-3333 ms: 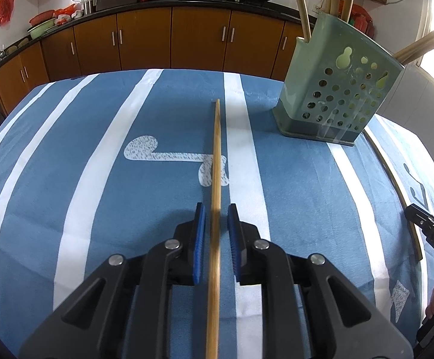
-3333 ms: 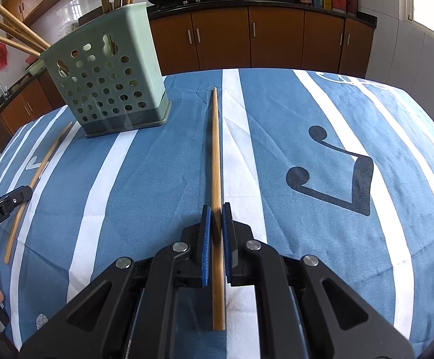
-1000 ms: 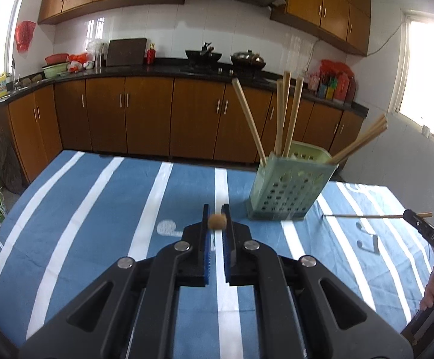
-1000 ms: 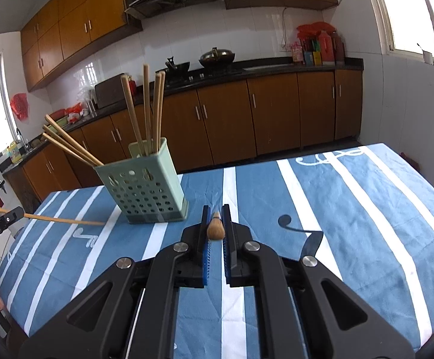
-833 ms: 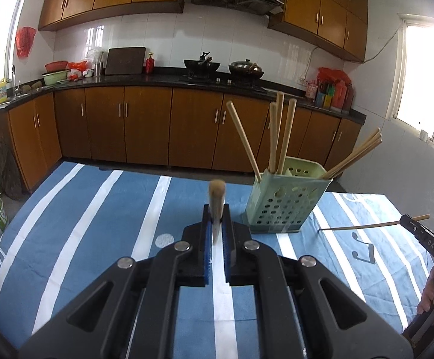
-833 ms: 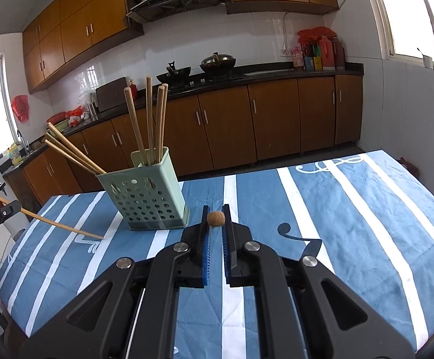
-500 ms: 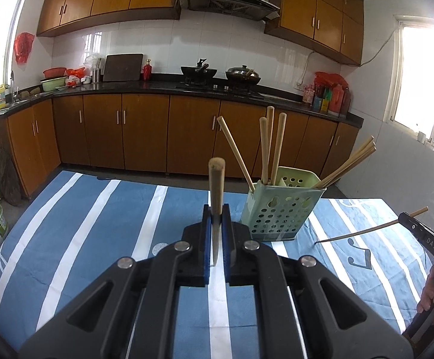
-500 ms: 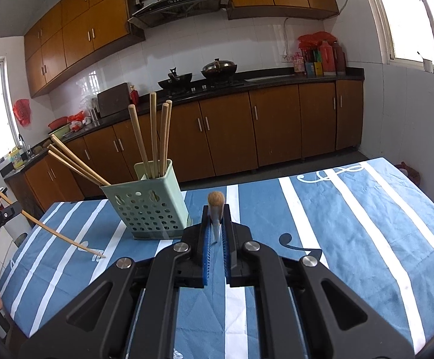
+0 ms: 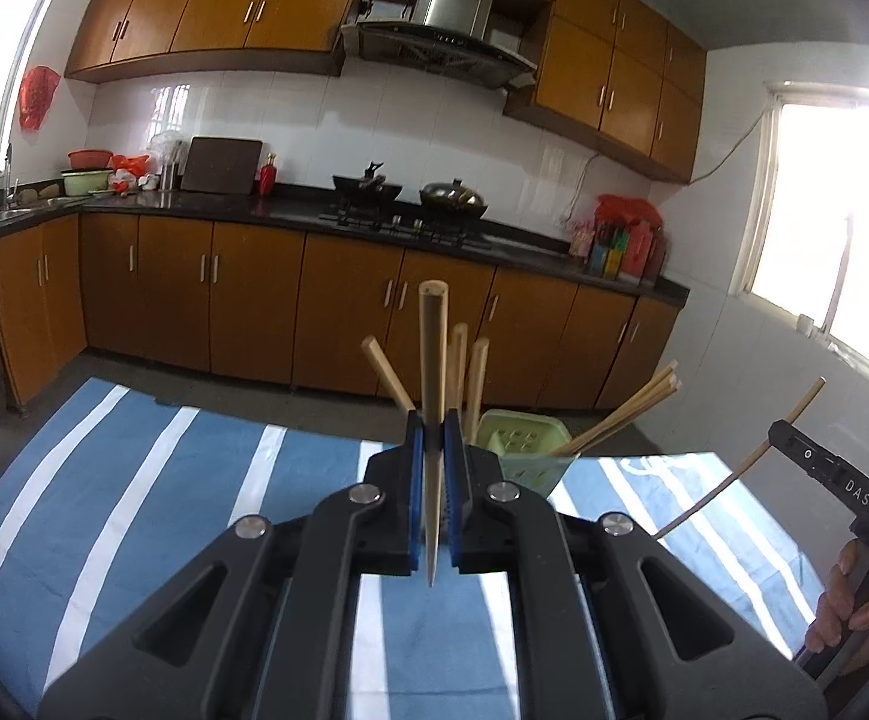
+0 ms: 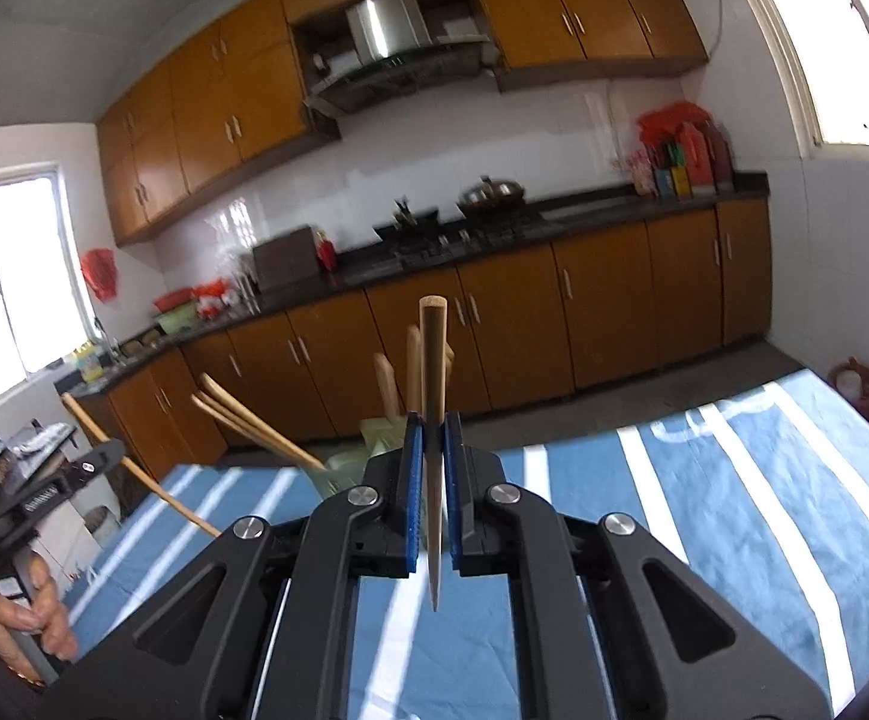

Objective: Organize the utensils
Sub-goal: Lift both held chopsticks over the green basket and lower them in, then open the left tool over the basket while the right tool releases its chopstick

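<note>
My left gripper (image 9: 432, 438) is shut on a wooden chopstick (image 9: 433, 360) that stands upright, thick end up, above the striped table. My right gripper (image 10: 432, 438) is shut on another wooden chopstick (image 10: 433, 372), also upright. The pale green perforated holder (image 9: 524, 450) stands just beyond the left gripper with several chopsticks in it; in the right wrist view the holder (image 10: 344, 468) is left of and behind the fingers, mostly hidden. The right gripper with its chopstick (image 9: 740, 468) shows at the right edge of the left wrist view; the left one with its chopstick (image 10: 134, 474) shows at the left of the right wrist view.
The table wears a blue cloth with white stripes (image 9: 134, 510). Brown kitchen cabinets (image 9: 224, 306) and a dark counter with woks (image 9: 410, 192) run along the far wall. A window (image 9: 842, 210) is at the right.
Both grippers have lifted their chopsticks off the cloth and tilted them upright. Both views have pitched up, and the holder now sits lower and closer behind the fingers.
</note>
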`<state>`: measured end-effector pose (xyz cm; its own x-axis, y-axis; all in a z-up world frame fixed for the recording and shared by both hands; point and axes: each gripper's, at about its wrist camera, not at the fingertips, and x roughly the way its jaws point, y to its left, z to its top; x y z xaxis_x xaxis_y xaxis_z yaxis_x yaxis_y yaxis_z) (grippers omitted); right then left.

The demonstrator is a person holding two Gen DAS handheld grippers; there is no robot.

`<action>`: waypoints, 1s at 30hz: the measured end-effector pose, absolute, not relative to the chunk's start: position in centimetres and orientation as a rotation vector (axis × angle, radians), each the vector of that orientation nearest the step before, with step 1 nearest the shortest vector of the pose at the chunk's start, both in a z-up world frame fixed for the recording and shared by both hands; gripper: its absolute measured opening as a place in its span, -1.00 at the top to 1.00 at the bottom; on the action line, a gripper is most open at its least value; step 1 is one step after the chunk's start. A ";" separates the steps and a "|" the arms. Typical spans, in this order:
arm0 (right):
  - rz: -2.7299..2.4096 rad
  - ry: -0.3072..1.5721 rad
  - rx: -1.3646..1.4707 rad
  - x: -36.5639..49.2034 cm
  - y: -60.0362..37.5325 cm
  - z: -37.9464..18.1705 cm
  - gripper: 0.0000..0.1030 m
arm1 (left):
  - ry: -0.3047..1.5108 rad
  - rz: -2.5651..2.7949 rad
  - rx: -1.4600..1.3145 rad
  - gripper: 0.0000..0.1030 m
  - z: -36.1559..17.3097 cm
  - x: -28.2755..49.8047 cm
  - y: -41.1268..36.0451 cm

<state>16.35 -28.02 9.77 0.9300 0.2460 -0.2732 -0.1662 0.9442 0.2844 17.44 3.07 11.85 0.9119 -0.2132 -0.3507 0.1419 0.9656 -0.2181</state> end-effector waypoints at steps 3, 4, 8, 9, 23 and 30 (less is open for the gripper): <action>0.234 0.253 0.257 16.5 -27.3 11.8 0.86 | 0.334 -0.202 -0.200 0.85 13.8 17.7 2.2; 0.237 0.237 0.257 16.7 -27.1 12.4 0.85 | 0.317 -0.204 -0.200 0.85 14.4 17.9 1.8; 0.247 0.161 0.253 17.6 -25.9 14.5 0.86 | 0.240 -0.216 -0.211 0.85 17.3 18.8 0.6; 0.244 0.147 0.252 17.9 -25.7 14.8 0.85 | 0.220 -0.213 -0.209 0.85 17.9 19.1 0.2; 0.203 0.207 0.229 25.2 -24.0 12.2 0.85 | 0.220 -0.173 -0.213 0.85 16.1 26.5 -1.3; 0.216 0.262 0.220 26.4 -23.4 10.5 0.85 | 0.252 -0.176 -0.213 0.85 14.1 28.2 -1.2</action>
